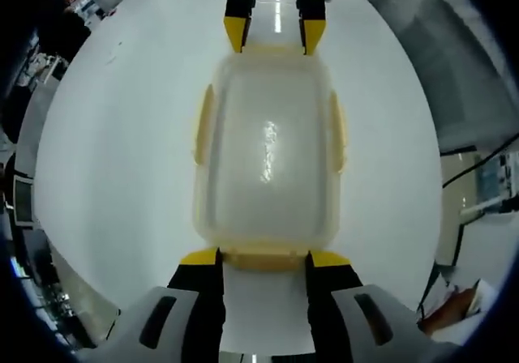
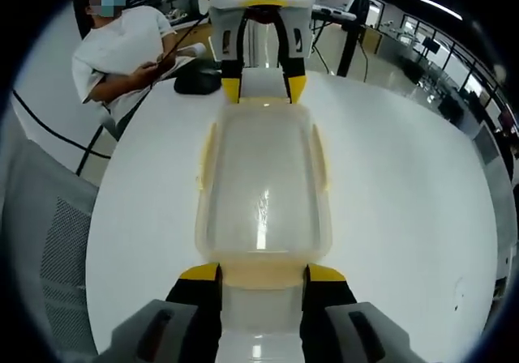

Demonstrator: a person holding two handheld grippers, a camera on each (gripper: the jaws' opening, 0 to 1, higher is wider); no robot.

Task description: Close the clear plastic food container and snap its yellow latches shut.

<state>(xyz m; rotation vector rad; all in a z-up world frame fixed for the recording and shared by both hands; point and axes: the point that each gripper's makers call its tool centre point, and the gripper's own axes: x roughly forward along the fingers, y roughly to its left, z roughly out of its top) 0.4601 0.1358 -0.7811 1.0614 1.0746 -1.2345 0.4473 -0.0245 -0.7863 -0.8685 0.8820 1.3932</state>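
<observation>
I saw a seated person (image 2: 122, 51) at the white table's (image 2: 405, 201) far edge, beside a dark pouch (image 2: 197, 80).

A clear plastic food container (image 1: 266, 148) with its lid on sits on a white table (image 1: 122, 152). The left gripper (image 1: 264, 258) meets its near yellow end latch (image 1: 264, 258), jaws apart; the right gripper (image 1: 275, 32) meets the far end.
</observation>
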